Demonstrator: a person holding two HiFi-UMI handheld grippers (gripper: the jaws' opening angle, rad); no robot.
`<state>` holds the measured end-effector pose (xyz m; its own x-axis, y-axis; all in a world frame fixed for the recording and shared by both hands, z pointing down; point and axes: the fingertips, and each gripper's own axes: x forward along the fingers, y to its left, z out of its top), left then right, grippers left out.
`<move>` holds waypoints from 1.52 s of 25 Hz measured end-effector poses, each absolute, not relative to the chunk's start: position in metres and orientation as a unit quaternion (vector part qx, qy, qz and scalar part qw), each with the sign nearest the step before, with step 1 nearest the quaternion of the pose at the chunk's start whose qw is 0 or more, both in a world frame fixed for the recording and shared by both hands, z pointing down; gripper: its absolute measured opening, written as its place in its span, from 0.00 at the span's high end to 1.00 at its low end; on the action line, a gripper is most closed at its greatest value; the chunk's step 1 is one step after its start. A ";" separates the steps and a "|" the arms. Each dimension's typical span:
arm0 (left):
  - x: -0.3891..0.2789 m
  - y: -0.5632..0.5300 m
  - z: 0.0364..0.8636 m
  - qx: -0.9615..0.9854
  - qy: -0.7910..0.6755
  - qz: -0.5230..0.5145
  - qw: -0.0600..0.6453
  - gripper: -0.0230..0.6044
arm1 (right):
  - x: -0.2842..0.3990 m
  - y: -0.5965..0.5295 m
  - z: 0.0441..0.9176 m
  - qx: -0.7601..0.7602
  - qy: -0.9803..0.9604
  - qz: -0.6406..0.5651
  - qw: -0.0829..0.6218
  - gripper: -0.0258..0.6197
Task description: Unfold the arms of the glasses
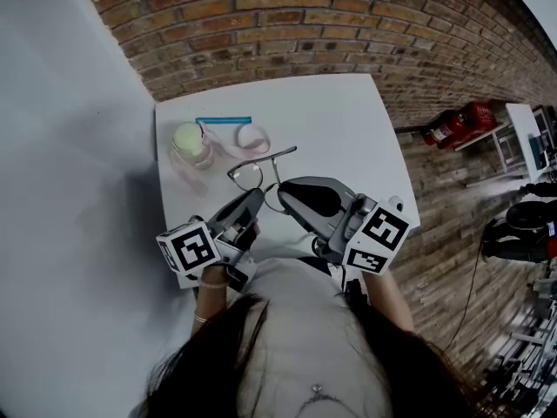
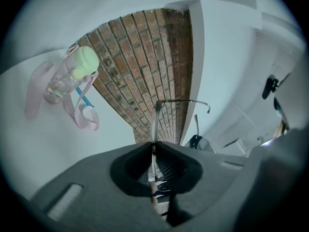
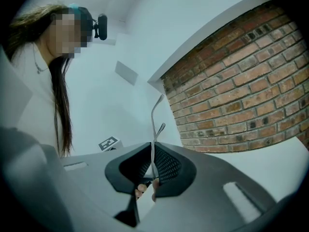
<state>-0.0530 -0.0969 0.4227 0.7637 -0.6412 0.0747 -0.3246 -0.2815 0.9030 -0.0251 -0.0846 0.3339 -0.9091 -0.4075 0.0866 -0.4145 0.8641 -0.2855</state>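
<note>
Evidently the glasses (image 1: pixel 259 172) hung over the worktop (image 1: pixel 331 120): the left claw (image 1: pixel 252 204) was pinched tight on the frame to steady it, the right claw (image 1: pixel 284 192) nipping one thin arm, probably for swinging outward.

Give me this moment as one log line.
left gripper: shut on glasses | right gripper: shut on glasses | glasses: over table, one arm out | bottle: on table

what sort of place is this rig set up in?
Probably a lab or workshop space rather than a home: a plain white table with brickwork around it, and more desks with gear off to the right.
</note>
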 end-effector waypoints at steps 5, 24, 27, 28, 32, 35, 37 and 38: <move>-0.059 -0.095 0.430 0.754 -0.326 -0.161 0.547 0.93 | -0.023 -0.085 0.332 0.216 -0.964 0.153 0.006 0.92; -0.063 -0.100 0.422 0.726 -0.311 -0.222 0.571 0.93 | -0.015 -0.086 0.326 0.222 -0.963 0.151 -0.006 0.92; -0.063 -0.101 0.419 0.724 -0.306 -0.233 0.572 0.93 | -0.014 -0.086 0.325 0.223 -0.963 0.151 -0.010 0.92; -0.063 -0.102 0.418 0.724 -0.304 -0.236 0.572 0.93 | -0.013 -0.087 0.325 0.224 -0.963 0.151 -0.012 0.92; -0.064 -0.103 0.417 0.723 -0.302 -0.242 0.573 0.93 | -0.011 -0.087 0.324 0.225 -0.962 0.152 -0.016 0.92; -0.064 -0.103 0.415 0.721 -0.300 -0.249 0.573 0.93 | -0.009 -0.087 0.322 0.225 -0.962 0.154 -0.021 0.92; -0.065 -0.103 0.413 0.720 -0.300 -0.254 0.573 0.93 | -0.007 -0.087 0.322 0.226 -0.962 0.155 -0.023 0.92; -0.065 -0.103 0.413 0.720 -0.300 -0.255 0.572 0.93 | -0.006 -0.087 0.322 0.226 -0.961 0.155 -0.025 0.92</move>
<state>-0.0651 -0.1033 0.4130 0.6899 -0.7235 -0.0242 -0.1396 -0.1658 0.9762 -0.0065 -0.0866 0.3216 -0.8965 -0.4425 0.0226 -0.4272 0.8498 -0.3087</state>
